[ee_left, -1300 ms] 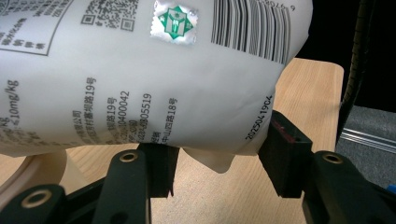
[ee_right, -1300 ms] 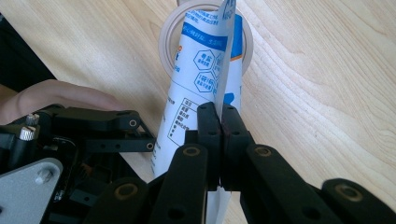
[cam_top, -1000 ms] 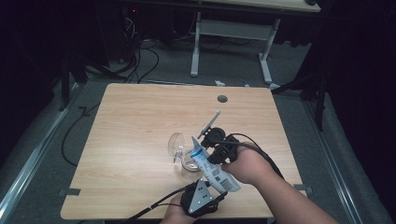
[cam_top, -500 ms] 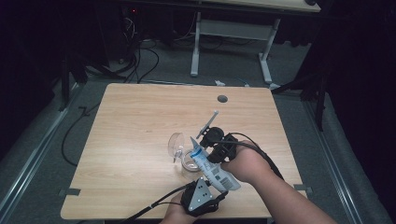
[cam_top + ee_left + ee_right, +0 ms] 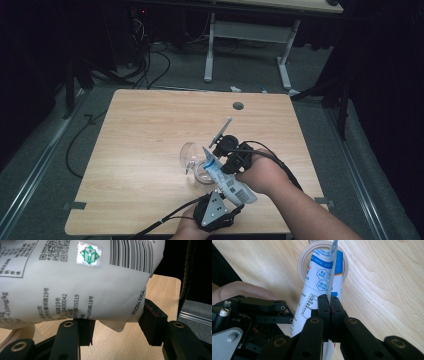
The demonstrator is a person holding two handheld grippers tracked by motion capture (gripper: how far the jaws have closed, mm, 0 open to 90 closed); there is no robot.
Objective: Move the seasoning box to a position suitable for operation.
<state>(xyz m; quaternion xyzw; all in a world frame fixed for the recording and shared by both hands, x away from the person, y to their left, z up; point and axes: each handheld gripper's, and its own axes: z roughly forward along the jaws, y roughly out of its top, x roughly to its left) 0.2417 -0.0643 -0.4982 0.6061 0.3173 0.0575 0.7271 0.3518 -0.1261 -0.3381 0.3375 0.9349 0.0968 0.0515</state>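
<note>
A white and blue pouch [image 5: 227, 182] hangs tilted over the front of the table, its top end dipping into a clear round container [image 5: 196, 167]. My left gripper [image 5: 232, 204] holds the pouch's bulging bottom end; in the left gripper view the printed pouch [image 5: 75, 285] sits between the pads, with my left gripper [image 5: 117, 328] pressed on its lower corner. My right gripper [image 5: 222, 155] is shut on the pouch's thin side seam. In the right gripper view my right gripper [image 5: 329, 301] pinches that flat edge, and the pouch [image 5: 312, 302] points into the container's round rim [image 5: 301, 267].
The wooden table [image 5: 150, 130] has a cable hole [image 5: 238, 106] near its far edge. Cables trail from both grippers toward the front edge. In the right gripper view the left gripper's black body [image 5: 249, 315] and a hand [image 5: 242, 291] sit close on the left.
</note>
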